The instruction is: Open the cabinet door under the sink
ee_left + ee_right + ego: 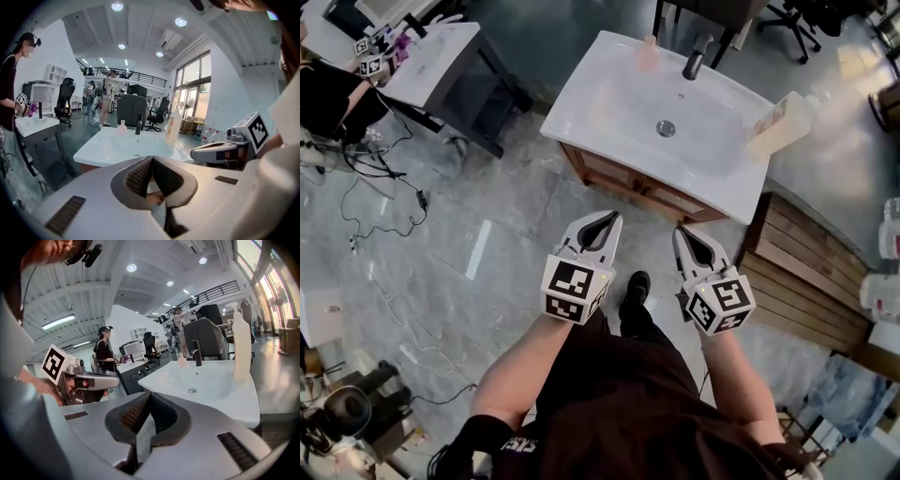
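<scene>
My left hand-held gripper (610,219) and right hand-held gripper (681,232) are pressed together, empty. The door (621,182) under the sink (581,89) looks rigid; I'd pull its edge.

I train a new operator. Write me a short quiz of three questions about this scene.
1. True or false: the left tongs and the right tongs are both shut and empty.
2. What stands at the back rim of the sink? A) a black faucet B) a kettle C) a plant
3. In the head view, near which end of the sink does the tall bottle stand, left or right?
Key: 1 true; 2 A; 3 right.
</scene>
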`<act>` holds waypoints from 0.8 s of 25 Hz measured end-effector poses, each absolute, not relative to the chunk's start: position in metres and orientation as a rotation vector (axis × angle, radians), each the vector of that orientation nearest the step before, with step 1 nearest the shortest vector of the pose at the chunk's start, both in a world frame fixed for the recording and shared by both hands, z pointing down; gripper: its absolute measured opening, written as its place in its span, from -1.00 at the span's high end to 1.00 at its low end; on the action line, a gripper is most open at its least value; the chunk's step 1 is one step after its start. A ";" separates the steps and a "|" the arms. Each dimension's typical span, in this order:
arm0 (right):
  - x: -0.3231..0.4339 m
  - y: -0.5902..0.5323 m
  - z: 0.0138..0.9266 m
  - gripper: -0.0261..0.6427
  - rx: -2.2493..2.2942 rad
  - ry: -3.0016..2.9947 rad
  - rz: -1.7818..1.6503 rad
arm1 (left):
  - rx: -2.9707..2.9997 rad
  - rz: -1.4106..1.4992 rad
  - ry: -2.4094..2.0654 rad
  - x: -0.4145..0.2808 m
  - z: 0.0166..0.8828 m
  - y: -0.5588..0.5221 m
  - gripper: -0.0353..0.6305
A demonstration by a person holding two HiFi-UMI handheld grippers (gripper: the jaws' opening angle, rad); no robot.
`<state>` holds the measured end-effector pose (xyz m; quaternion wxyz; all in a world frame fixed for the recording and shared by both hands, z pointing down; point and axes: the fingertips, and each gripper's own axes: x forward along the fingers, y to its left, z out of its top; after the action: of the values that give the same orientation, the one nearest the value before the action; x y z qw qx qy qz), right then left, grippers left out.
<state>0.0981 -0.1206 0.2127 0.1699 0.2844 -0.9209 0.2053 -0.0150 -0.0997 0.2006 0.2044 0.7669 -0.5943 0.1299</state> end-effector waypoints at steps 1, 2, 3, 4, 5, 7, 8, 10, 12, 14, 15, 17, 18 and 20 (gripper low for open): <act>0.094 -0.119 0.216 0.88 0.830 -2.598 0.585 | 2.151 0.357 -1.637 -0.020 0.204 -0.099 0.84; 0.087 -0.116 0.219 0.88 0.852 -2.580 0.586 | 2.162 0.355 -1.615 -0.027 0.208 -0.097 0.84; 0.080 -0.113 0.222 0.88 0.873 -2.563 0.585 | 2.171 0.356 -1.592 -0.035 0.212 -0.094 0.84; 0.072 -0.110 0.224 0.88 0.894 -2.547 0.585 | 2.180 0.362 -1.568 -0.044 0.216 -0.092 0.84; 0.063 -0.108 0.226 0.88 0.918 -2.535 0.587 | 2.189 0.372 -1.545 -0.053 0.220 -0.090 0.84; 0.047 -0.106 0.231 0.88 0.978 -2.516 0.607 | 2.216 0.399 -1.500 -0.069 0.228 -0.088 0.84; 0.040 -0.105 0.235 0.88 1.012 -2.506 0.625 | 2.234 0.415 -1.475 -0.076 0.233 -0.088 0.84; 0.028 -0.105 0.243 0.88 1.076 -2.490 0.667 | 2.271 0.446 -1.427 -0.087 0.241 -0.087 0.84; 0.016 -0.106 0.250 0.88 1.119 -2.475 0.697 | 2.298 0.467 -1.394 -0.095 0.249 -0.088 0.84; 0.007 -0.106 0.257 0.88 1.131 -2.462 0.706 | 2.316 0.479 -1.372 -0.100 0.256 -0.093 0.84; 0.004 -0.107 0.260 0.88 1.130 -2.456 0.705 | 2.320 0.478 -1.363 -0.101 0.260 -0.096 0.84; 0.003 -0.107 0.266 0.88 1.126 -2.445 0.692 | 2.319 0.469 -1.345 -0.099 0.269 -0.101 0.84; 0.004 -0.108 0.270 0.88 1.125 -2.442 0.684 | 2.319 0.467 -1.337 -0.097 0.275 -0.103 0.84; 0.009 -0.113 0.281 0.88 1.128 -2.438 0.678 | 2.322 0.477 -1.325 -0.090 0.286 -0.108 0.84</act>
<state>0.0085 -0.1126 0.2815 0.1843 0.4001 -0.8649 0.2406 -0.0904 -0.1081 0.2862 0.2116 0.8357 -0.4768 0.1716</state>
